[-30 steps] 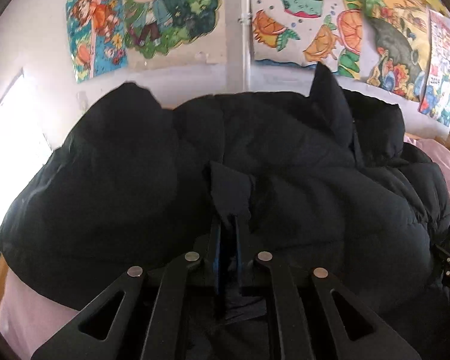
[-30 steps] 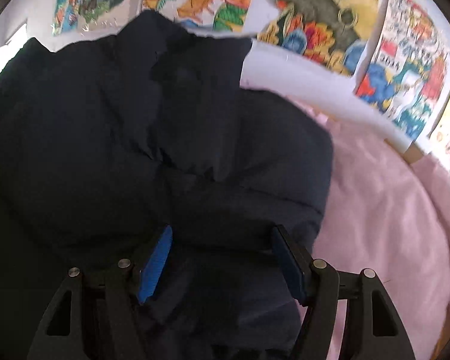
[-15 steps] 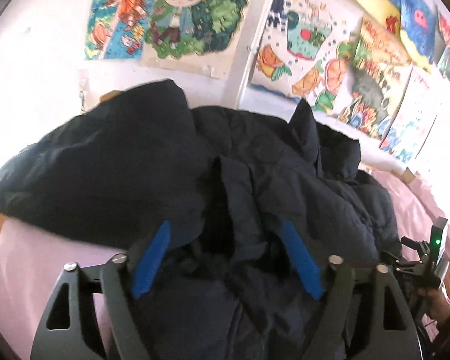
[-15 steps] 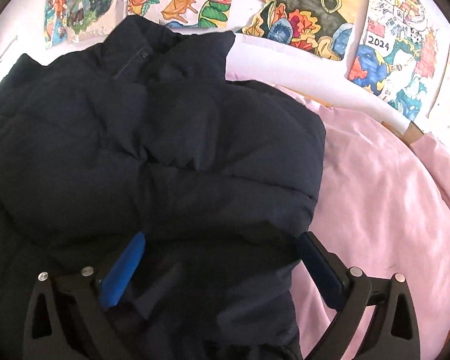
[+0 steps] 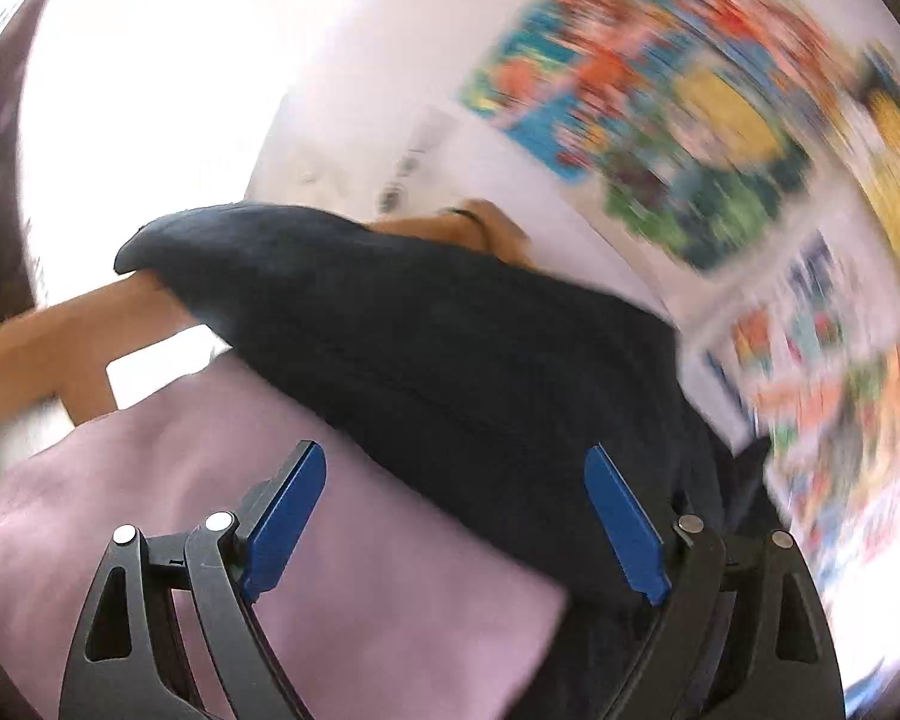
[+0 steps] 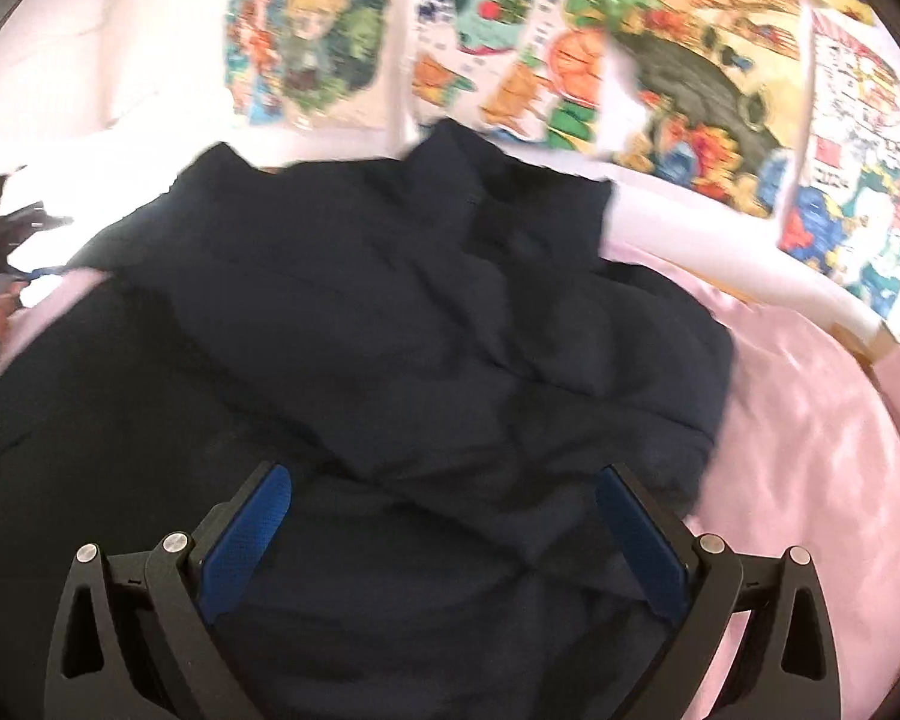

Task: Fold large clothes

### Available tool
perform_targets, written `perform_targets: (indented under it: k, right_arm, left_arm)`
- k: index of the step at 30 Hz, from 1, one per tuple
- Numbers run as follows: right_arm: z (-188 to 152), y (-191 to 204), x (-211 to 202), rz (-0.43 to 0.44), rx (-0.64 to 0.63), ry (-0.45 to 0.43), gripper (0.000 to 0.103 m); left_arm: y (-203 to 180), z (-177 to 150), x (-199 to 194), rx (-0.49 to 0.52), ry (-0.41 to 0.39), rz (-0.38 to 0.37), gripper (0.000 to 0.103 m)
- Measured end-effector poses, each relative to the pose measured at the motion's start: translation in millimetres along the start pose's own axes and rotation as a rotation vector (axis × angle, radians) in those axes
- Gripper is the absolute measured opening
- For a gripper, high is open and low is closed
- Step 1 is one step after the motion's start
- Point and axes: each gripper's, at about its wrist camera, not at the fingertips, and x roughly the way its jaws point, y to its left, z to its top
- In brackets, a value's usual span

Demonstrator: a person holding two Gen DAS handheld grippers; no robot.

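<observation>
While both views are motion-blurred, counts hold: 1 dark jacket [image 6: 426, 324] bunched on 1 pink sheet [image 6: 810, 432], several posters [image 6: 690, 60] on the wall. Left gripper [image 5: 456, 531] has its 2 blue pads [image 5: 282, 516] spread wide, gripping nothing, over the sheet at the jacket's edge. Right gripper [image 6: 444, 531] is spread wide too, empty, just above the jacket.

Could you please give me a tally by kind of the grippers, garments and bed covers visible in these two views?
Grippers: 2, left gripper and right gripper, both open.
Garments: 1, dark navy jacket.
Bed covers: 1, pink sheet.
Total: 4
</observation>
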Motion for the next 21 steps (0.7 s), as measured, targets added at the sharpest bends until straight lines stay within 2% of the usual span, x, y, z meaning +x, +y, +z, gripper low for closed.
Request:
perform_targets:
  k: [5,8,11,13,14,16,19,21]
  right_arm:
    - [4,22,-1,0.058,-0.032,-0.013,0.103]
    - [3,27,-1,0.066,-0.054,-0.014,0.103]
    - [-1,28,1,0.070,-0.053,-0.007,0.103]
    - [-3,26,4,0.067,-0.052,0.000,0.103]
    - [-4,25,4,0.064,-0.048,0.003,0.103]
    - [-5,23,6,0.063,-0.038,0.008,0.103]
    - [-5,22,4,0.055,-0.036,0.004,0.103]
    - [-5,22,2,0.046,-0.041,0.000,0.103]
  left_arm:
    - [46,37,24,-0.209,-0.011,0.028,0.084]
    - [66,42,37,-0.323,-0.013,0.019,0.084]
    - [67,45,35,-0.308,-0.052,0.028,0.082]
    - [60,44,31,-0.256,-0.076,0.057,0.064]
    - [58,44,30,-0.236,-0.082,0.073,0.059]
    - [53,43,27,-0.193,-0.095,0.111,0.035]
    - [45,38,28,-0.159,-0.127,0.131,0.018]
    - [38,36,25,-0.116,-0.160,0.127,0.012]
